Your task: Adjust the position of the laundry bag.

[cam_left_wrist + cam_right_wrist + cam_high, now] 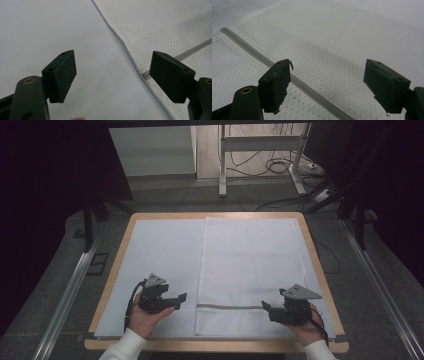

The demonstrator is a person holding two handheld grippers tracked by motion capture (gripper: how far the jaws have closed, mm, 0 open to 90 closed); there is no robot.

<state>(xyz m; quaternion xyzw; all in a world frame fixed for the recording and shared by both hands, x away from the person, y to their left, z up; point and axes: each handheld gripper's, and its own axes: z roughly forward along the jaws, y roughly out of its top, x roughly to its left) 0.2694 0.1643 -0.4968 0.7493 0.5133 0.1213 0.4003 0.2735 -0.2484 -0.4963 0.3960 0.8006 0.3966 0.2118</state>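
From above, a wooden table [320, 270] is covered with a pale sheet [160, 265]. On the right half of it lies a white mesh laundry bag [250, 265], flat and long, with a grey zipper [227, 306] running across it near the person's end. The left gripper [181, 300] is held low over the bare sheet, just beside the bag's left edge. The right gripper [266, 309] sits at the bag's near right part, close to the end of the zipper. White sleeves [122, 347] show at the bottom.

In the left gripper view, the left gripper [112, 72] has its two black jaws spread wide apart with nothing between them. Under the gap is the plain sheet [50, 27]. The mesh bag [160, 22] lies to the right, and its edge and the zipper [195, 48] pass by the right jaw.

In the right gripper view, the right gripper [327, 77] is also wide open and holds nothing. The mesh bag [342, 32] lies under it. The grey zipper [249, 51] runs slanting across and passes right by the left jaw.
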